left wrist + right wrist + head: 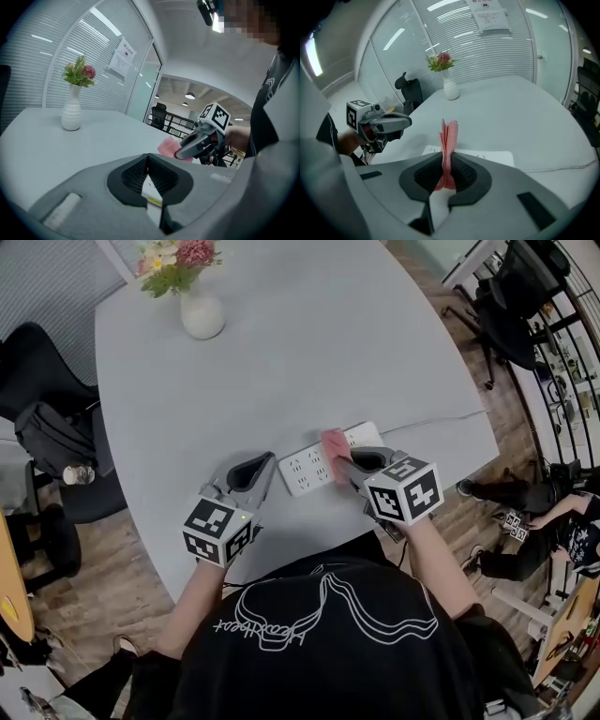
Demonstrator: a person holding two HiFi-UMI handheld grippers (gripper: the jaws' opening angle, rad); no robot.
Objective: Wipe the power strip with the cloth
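Note:
The white power strip [307, 467] lies near the table's front edge, its cable [441, 418] running off to the right. My right gripper [345, 463] is shut on a folded pink cloth [334, 443], which rests on the strip's right half. In the right gripper view the cloth [449, 133] stands upright between the jaws, with the strip [490, 157] just beyond. My left gripper [268, 460] is shut and holds nothing, a little left of the strip's left end. The left gripper view shows its closed jaws [148, 161], with the cloth [165, 146] and the right gripper [180, 152] beyond.
A white vase of flowers [202, 313] stands at the far left of the grey round table [375, 334]. A black chair with a bag [54, 435] is beside the table's left edge. More chairs and racks [525, 306] stand at the right.

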